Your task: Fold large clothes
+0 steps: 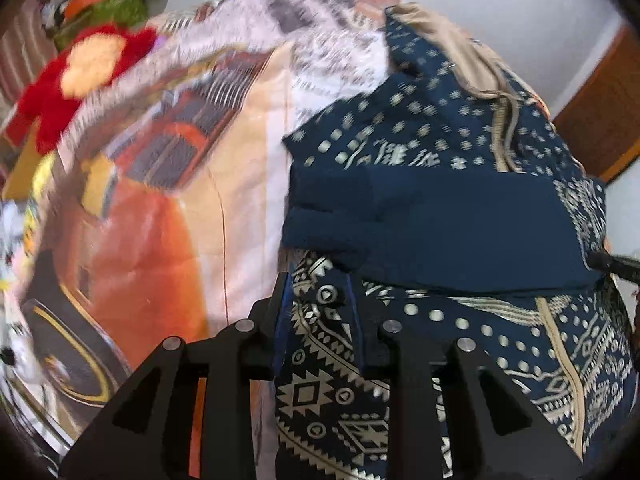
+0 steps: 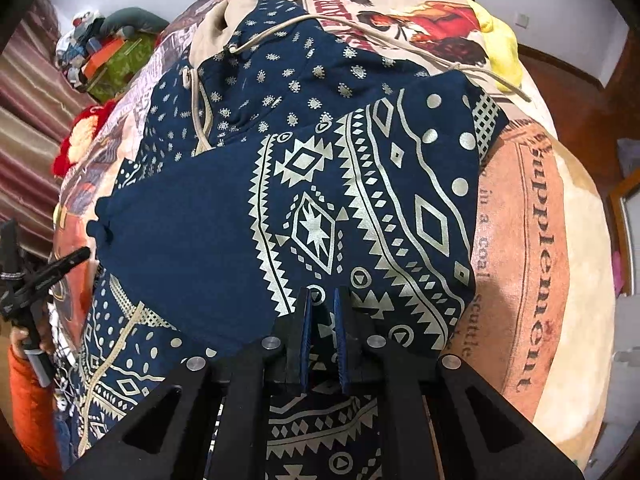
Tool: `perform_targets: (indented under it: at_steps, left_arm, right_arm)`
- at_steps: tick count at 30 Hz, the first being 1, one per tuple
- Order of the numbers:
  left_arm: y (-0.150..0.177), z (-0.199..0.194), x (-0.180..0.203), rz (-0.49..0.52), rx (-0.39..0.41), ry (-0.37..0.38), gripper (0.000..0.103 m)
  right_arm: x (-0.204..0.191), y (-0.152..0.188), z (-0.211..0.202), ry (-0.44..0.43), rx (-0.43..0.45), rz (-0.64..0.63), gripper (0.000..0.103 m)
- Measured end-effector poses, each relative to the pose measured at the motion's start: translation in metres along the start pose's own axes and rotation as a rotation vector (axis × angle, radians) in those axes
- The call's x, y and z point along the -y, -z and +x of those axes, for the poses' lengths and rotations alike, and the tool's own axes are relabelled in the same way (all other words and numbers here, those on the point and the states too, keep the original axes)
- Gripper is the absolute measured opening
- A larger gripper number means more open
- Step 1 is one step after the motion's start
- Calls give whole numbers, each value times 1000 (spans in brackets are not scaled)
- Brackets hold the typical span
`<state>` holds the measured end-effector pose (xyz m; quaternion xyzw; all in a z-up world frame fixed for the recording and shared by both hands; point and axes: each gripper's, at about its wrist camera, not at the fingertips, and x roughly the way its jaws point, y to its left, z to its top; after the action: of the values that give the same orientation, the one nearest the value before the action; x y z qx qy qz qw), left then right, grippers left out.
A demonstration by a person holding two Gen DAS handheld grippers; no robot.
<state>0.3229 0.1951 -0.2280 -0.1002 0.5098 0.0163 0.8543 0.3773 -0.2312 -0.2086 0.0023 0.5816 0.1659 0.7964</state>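
Note:
A navy hoodie point(image 2: 320, 200) with cream geometric print lies spread on the bed, its beige-lined hood point(image 2: 216, 24) and drawstrings at the far end. One patterned part is folded across the body. My right gripper point(image 2: 322, 300) is shut on the near edge of that fold. In the left wrist view its black tip point(image 1: 612, 264) shows at the right edge of the plain navy cuff point(image 1: 440, 216). My left gripper point(image 1: 317, 284) hovers over the hoodie's patterned lower part, with its jaws apart and cloth showing beneath the gap, not pinched. From the right wrist view the left gripper point(image 2: 60, 268) sits just left of the cuff.
A printed blanket point(image 2: 532, 240) covers the bed. A red plush toy point(image 1: 80, 72) and a green box of clutter point(image 2: 116, 64) lie at the far left, and a yellow cushion point(image 2: 500, 40) at the far right. An orange sleeve point(image 2: 28, 400) holds the left gripper. Striped curtains point(image 2: 24, 140) hang on the left.

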Motion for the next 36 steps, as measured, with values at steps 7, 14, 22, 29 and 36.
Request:
perform_targets:
  at_steps: [7, 14, 22, 29, 36]
  left_arm:
    - [-33, -36, 23, 100, 132, -19, 59]
    - [-88, -33, 37, 71, 180, 23, 63]
    - [-143, 14, 50, 20, 138, 63, 63]
    - [-189, 73, 53, -75, 55, 147, 63]
    - [-223, 121, 57, -151, 2, 221, 63]
  right_arm:
    - [-18, -14, -23, 3, 20, -61, 8]
    - [-37, -55, -70, -36, 281, -149, 8]
    - [-40, -121, -52, 48, 332, -193, 8]
    - [-33, -179, -8, -102, 262, -91, 8]
    - [-22, -229, 29, -125, 227, 7, 8]
